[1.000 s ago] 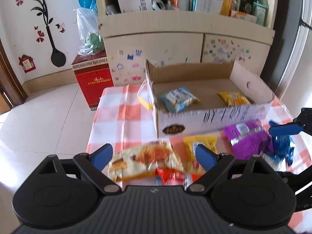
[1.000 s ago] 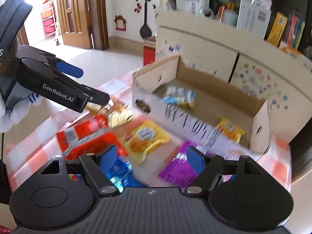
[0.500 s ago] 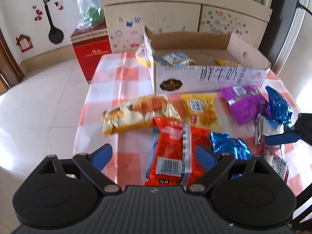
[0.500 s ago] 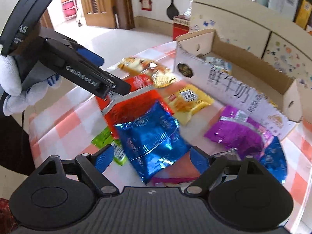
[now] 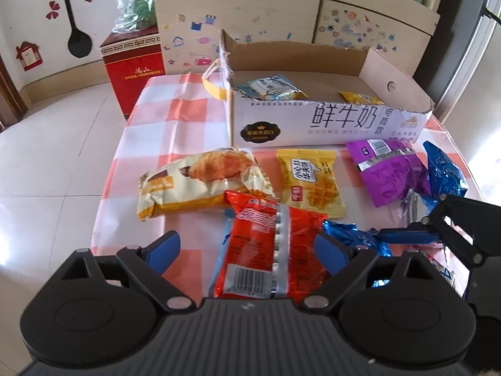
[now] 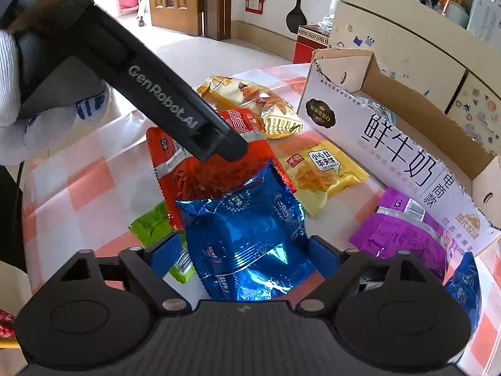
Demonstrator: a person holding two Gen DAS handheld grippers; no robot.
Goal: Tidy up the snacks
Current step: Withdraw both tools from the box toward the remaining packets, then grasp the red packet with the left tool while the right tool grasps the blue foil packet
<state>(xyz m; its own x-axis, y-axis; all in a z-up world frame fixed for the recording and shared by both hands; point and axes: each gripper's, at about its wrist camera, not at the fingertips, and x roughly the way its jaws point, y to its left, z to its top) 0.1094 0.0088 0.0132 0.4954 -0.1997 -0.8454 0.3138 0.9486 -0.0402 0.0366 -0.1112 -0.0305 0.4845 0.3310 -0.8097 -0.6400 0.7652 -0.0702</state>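
Note:
Snack packets lie on the checked tablecloth in front of an open cardboard box (image 5: 328,122). My left gripper (image 5: 250,247) is open, its fingers on either side of a red packet (image 5: 266,250). My right gripper (image 6: 244,250) is open, its fingers either side of a blue foil packet (image 6: 247,235). A croissant packet (image 5: 200,181), a yellow waffle packet (image 5: 310,181) and a purple packet (image 5: 388,169) lie nearer the box. The box holds a light blue packet (image 5: 269,86) and a yellow one (image 5: 360,97). The left gripper's arm (image 6: 162,109) crosses the right wrist view above the red packet (image 6: 194,169).
A green packet (image 6: 156,228) lies under the red and blue ones. A second blue packet (image 5: 444,175) is at the table's right side. A red carton (image 5: 134,69) stands on the floor behind the table, in front of a cabinet (image 5: 281,15).
Both grippers have come down and closer to the table. The red packet now sits between my left fingers and the blue packet between my right fingers. The packets have not moved.

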